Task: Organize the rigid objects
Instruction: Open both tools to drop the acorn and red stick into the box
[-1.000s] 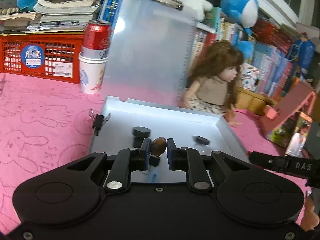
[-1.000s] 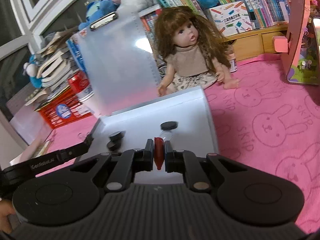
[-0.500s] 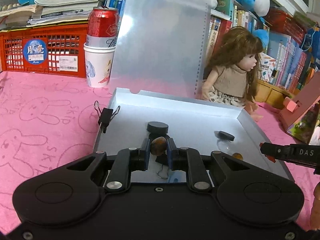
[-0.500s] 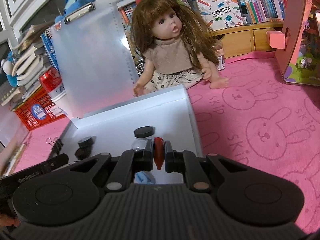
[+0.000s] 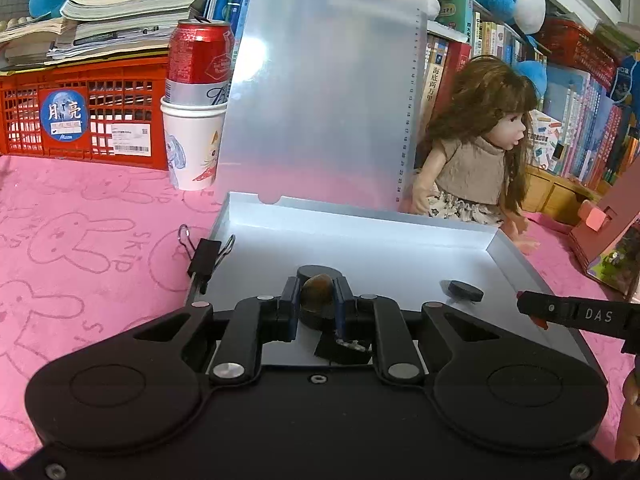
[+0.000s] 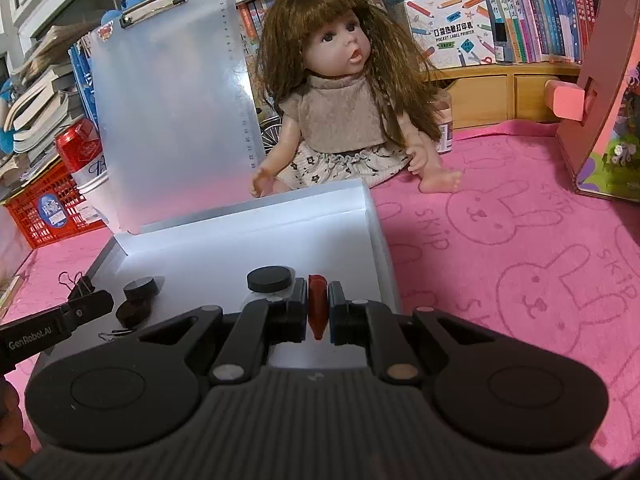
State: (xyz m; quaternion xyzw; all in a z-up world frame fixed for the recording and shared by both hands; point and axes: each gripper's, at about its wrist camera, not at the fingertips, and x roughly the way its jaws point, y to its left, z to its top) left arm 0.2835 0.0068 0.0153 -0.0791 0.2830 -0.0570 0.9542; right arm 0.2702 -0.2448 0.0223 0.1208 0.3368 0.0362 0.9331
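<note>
The left gripper is clamped on a small brown stone, which sits between its two blue-padded fingers above the near part of the white tray. The right gripper is closed on a thin red piece, held upright between its fingers over the near right part of the same tray.

Inside the tray, a black round disc lies on the floor at the right side in the left wrist view. In the right wrist view two more black round pieces sit close together at the left side. A black binder clip is fixed on the left rim of the tray.

The tray stands on a pink cloth with rabbit drawings. Behind it a translucent clipboard stands upright, and a doll with long brown hair sits beside it. To the left of the clipboard, a red can stands in a white paper cup, in front of a red crate.
</note>
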